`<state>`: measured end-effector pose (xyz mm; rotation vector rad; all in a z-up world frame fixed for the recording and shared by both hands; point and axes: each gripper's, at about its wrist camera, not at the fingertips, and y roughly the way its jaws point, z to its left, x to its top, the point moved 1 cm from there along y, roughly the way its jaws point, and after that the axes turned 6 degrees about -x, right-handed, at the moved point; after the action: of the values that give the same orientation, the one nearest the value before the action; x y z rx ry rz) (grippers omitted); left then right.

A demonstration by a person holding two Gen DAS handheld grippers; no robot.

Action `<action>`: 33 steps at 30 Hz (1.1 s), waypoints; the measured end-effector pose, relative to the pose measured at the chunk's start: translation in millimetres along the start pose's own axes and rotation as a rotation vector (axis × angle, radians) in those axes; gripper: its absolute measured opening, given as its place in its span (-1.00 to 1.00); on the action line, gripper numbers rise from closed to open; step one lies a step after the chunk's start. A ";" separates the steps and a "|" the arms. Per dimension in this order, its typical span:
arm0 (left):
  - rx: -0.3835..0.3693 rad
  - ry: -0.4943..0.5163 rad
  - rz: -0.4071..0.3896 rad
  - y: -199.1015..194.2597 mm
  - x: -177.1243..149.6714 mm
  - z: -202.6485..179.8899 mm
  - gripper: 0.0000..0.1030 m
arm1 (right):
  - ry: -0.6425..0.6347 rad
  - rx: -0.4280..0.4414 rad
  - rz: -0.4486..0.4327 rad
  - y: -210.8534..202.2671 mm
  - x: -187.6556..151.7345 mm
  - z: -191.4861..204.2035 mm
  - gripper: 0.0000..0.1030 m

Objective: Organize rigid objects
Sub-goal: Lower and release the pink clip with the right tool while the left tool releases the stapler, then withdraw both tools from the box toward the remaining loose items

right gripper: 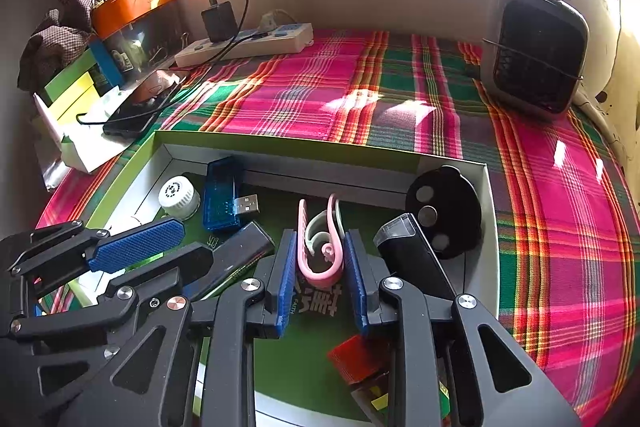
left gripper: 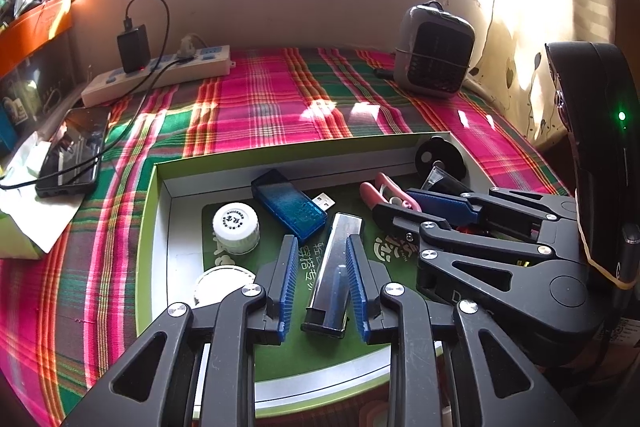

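Both grippers sit low over the open box [left gripper: 160, 187], each straddling one item.

My left gripper [left gripper: 322, 281] has its blue pads either side of the silver lighter [left gripper: 334, 267], which lies flat, long axis running away from me; I see slim gaps, so it looks released. My right gripper [right gripper: 320, 275] brackets the pink clip [right gripper: 320, 251], its curved end near me, arms pointing away; whether the pads actually press it I cannot tell. Only the right view shows a red block [right gripper: 356, 355]. Also in the box are a blue USB stick [left gripper: 288, 205], white cap [left gripper: 236, 227] and black disc [right gripper: 444, 211].
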<state>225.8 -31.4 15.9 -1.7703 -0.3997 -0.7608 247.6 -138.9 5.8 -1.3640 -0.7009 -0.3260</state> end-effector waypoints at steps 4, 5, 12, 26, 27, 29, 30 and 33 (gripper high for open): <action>-0.002 -0.007 0.001 -2.2 -2.1 0.4 -0.52 | 0.004 0.003 -0.003 -2.1 -0.6 0.0 -0.44; -0.003 -0.007 -0.004 -3.8 -2.1 0.0 -0.52 | 0.005 0.003 -0.005 -3.3 -0.8 0.1 -0.42; -0.006 -0.016 -0.028 -15.4 -4.3 -0.7 -0.51 | 0.016 0.008 -0.024 -12.7 -3.5 1.7 -0.36; 0.007 -0.022 -0.086 -55.5 -18.4 -4.4 -0.44 | 0.025 -0.014 -0.065 -42.4 -16.7 9.8 -0.31; 0.006 -0.020 -0.089 -57.7 -19.8 -4.9 -0.43 | 0.027 -0.014 -0.067 -44.9 -17.9 10.0 -0.31; 0.007 -0.024 -0.089 -61.9 -22.5 -5.3 -0.41 | 0.031 -0.017 -0.074 -49.9 -20.7 10.5 -0.31; 0.006 -0.024 -0.091 -64.2 -24.3 -5.4 -0.41 | 0.033 -0.019 -0.076 -52.5 -22.3 11.1 -0.30; 0.002 -0.036 -0.100 -71.6 -29.4 -3.6 -0.40 | 0.035 -0.023 -0.080 -59.9 -27.1 13.3 -0.30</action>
<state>159.5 -8.1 48.5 -1.7746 -0.5166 -0.7991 187.8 -143.0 35.9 -1.3509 -0.7258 -0.4214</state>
